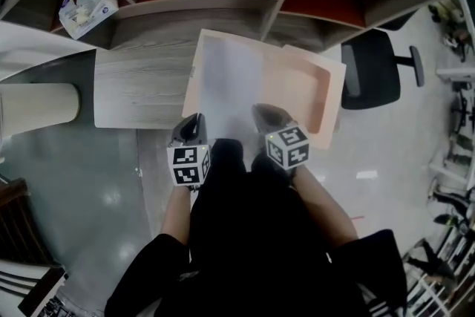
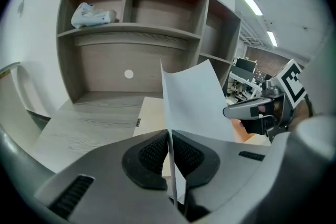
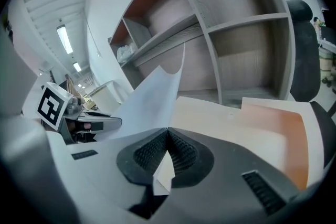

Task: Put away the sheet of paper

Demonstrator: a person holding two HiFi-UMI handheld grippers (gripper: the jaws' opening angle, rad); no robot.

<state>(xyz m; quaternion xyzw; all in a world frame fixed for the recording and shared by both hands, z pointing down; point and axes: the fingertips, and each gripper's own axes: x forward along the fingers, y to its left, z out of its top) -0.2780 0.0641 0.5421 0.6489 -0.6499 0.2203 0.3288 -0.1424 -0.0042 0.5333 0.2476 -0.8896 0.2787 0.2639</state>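
Above the desk [image 1: 141, 93] and the peach tray [image 1: 319, 96] at frame centre, the sheet of paper [image 1: 230, 78] is pinched at its near edge by the left gripper [image 1: 190, 128] and the right gripper [image 1: 269, 117], so uneven lowering could probably buckle or tear it.

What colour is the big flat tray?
Pale peach-orange. The shallow rectangular tray shows best in the head view.

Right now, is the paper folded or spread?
Spread: the paper is unfolded, held by left tool and right tool at its near edge.
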